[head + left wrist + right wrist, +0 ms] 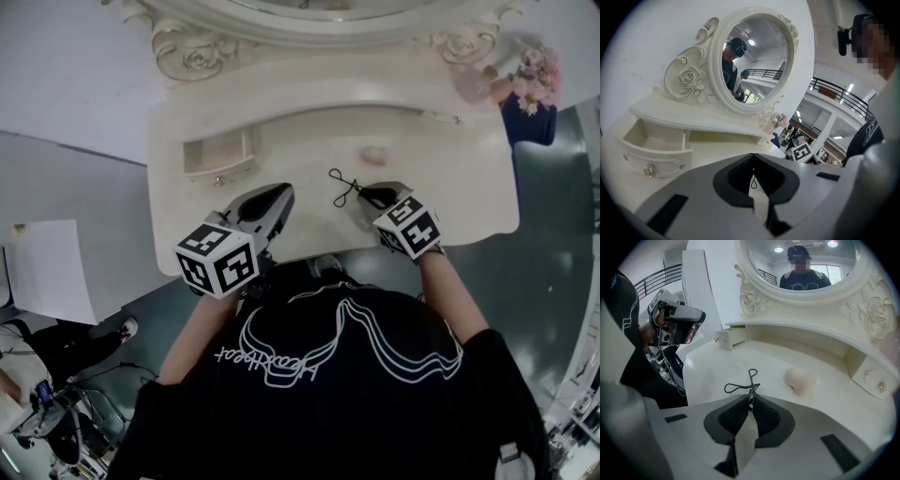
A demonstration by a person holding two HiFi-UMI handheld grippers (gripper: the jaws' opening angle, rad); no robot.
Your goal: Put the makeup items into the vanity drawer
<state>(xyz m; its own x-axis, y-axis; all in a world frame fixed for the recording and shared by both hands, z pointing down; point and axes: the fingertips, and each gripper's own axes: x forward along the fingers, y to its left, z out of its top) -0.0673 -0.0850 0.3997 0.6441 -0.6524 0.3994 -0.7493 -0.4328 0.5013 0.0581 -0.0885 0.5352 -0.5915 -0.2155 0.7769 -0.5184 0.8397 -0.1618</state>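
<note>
1. Bottom of the head view: a black shirt (375,412) with white script, upside down and hard to read, perhaps "heartbeat".
2. Lower left: the left tool (279,199) is closed and empty.
3. Centre: the right tool (367,195) pinches the black loop-handled makeup item (344,185) on the worktop (459,187). The pinched end is hidden.
4. Beyond lies a beige sponge (373,155). The open drawer (218,155) is at upper left.

Your left gripper (279,195) hangs with jaws together, just nearer you than the drawer (217,155). Your right gripper (367,195), well right of it, pinches the black wire tool (345,186).
</note>
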